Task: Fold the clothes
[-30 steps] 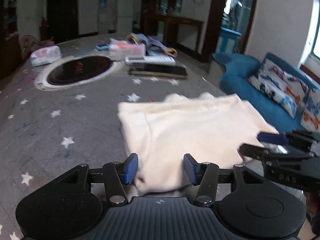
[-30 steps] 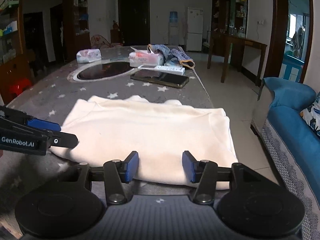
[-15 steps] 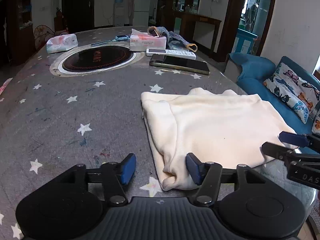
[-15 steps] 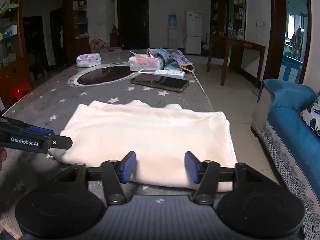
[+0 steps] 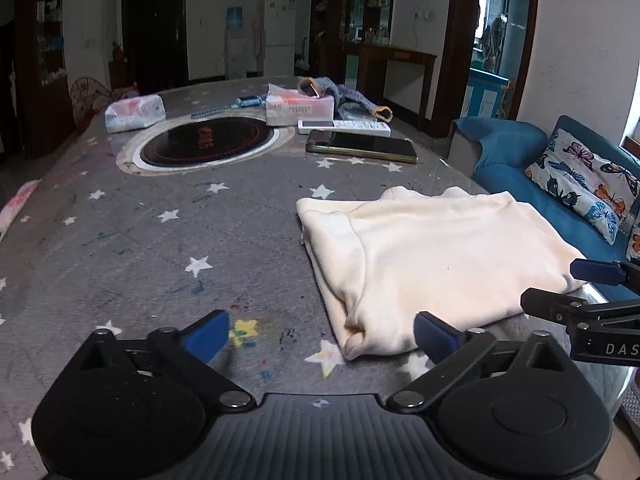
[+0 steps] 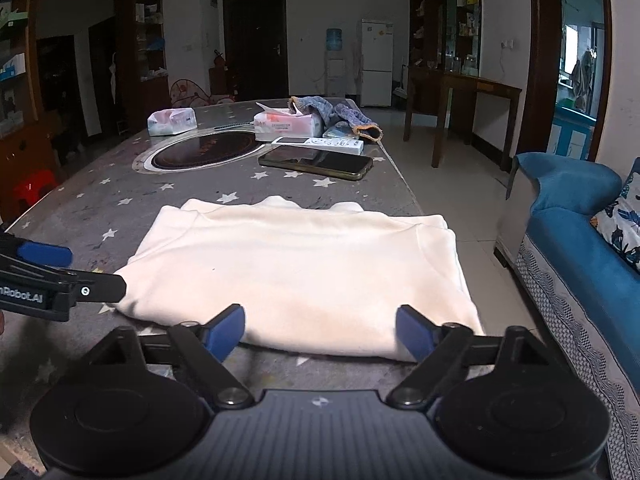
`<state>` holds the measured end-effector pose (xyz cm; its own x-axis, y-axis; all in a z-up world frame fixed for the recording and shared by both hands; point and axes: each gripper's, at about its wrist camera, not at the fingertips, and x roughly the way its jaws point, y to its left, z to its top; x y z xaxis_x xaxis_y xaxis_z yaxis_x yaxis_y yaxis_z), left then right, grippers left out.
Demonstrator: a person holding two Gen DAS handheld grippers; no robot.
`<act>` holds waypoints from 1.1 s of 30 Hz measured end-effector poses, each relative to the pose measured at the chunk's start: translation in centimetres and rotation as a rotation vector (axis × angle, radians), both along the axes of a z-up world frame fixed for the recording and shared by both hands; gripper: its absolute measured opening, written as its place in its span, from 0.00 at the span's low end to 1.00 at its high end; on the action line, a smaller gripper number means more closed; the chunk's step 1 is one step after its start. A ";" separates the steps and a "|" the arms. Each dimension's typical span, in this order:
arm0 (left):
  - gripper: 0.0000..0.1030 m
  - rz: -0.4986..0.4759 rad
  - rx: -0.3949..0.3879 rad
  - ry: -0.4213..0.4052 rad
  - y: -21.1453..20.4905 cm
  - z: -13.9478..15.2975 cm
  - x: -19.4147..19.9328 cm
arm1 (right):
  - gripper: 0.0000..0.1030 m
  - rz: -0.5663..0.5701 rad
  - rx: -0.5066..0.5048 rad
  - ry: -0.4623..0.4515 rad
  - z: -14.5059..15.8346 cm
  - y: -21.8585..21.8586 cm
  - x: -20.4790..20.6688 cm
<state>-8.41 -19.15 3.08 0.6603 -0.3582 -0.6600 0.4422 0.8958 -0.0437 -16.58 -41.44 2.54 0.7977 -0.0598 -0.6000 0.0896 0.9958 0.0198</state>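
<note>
A folded cream garment (image 5: 432,256) lies flat near the table's right edge; it also shows in the right wrist view (image 6: 304,260). My left gripper (image 5: 320,338) is open and empty, just off the garment's near left corner. It shows at the left of the right wrist view (image 6: 60,276). My right gripper (image 6: 320,330) is open and empty, just short of the garment's near edge. It shows at the right of the left wrist view (image 5: 580,292).
The grey star-patterned table (image 5: 160,232) carries a round cooktop (image 5: 206,144), a phone (image 5: 362,148), a remote (image 5: 344,126), tissue packs (image 5: 300,108) and a knit item (image 5: 352,100) at the far end. A blue sofa (image 5: 540,176) stands beside the table's right edge.
My left gripper has moved left off the garment's corner and both grippers have opened wider. The garment lies still.
</note>
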 end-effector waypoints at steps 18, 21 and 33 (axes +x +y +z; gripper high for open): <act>1.00 -0.002 0.012 -0.020 3.3 0.5 -3.0 | 0.97 -0.070 -0.003 -0.010 0.5 3.1 -1.9; 1.00 -0.007 0.018 -0.016 3.4 0.4 -3.4 | 0.98 -0.084 0.004 0.001 0.2 3.5 -2.1; 1.00 -0.001 0.020 0.006 3.1 0.3 -4.3 | 0.99 -0.125 0.011 0.003 0.2 3.3 -3.5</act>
